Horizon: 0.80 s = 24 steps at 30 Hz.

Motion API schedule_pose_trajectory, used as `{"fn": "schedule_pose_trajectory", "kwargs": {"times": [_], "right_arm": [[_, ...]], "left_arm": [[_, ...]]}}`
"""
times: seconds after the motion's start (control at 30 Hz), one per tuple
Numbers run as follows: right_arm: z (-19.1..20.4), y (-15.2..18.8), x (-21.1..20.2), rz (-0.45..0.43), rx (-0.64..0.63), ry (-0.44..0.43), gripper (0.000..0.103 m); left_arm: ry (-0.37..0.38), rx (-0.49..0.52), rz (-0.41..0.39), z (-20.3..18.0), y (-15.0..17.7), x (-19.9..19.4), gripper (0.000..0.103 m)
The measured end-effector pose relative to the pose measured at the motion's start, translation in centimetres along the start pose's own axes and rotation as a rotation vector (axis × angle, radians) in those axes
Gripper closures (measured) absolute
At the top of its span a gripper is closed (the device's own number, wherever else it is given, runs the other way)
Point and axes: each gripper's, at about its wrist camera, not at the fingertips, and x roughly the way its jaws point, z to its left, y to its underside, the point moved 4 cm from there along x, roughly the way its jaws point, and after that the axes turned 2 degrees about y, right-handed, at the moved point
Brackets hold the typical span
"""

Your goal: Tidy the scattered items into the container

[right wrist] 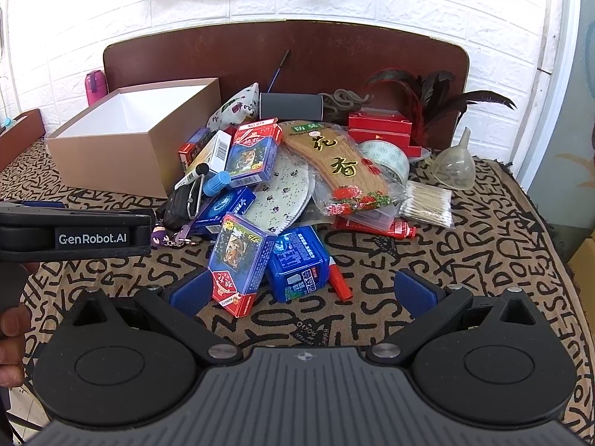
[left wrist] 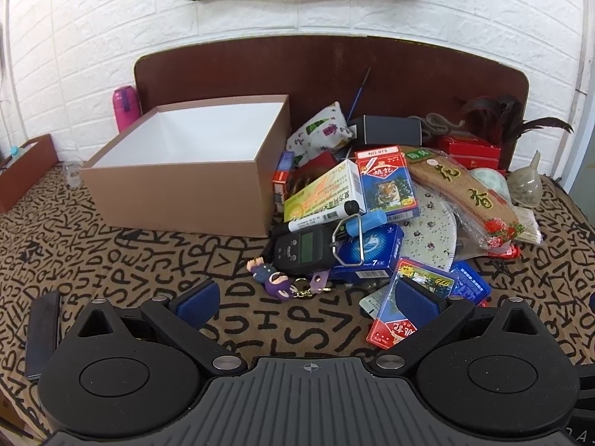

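Both grippers, left (left wrist: 306,303) and right (right wrist: 303,291), are gaping wide; the card pack (right wrist: 238,265) is lying nearer the right (box (right wrist: 122,148) far left of it).

Matt cardboard box (left wrist: 178,186), glossy card packs (right wrist: 238,260), woven cloth (right wrist: 483,241).

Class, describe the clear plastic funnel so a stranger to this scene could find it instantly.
Start at the open cardboard box, then cross the heap to its far right edge. There the funnel lies on the lettered cloth, beside the tape roll: the only see-through cone with a spout.
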Motion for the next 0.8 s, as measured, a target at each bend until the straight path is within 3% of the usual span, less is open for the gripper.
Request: {"fn": "schedule_pose_trajectory", "kwargs": {"times": [0.8], "right_arm": [[0.0, 0.1, 1.8, 0.048, -0.005, -0.011, 0.0]], "left_arm": [[-0.002, -0.023, 0.036, 0.2, 0.3, 1.8, 0.0]]}}
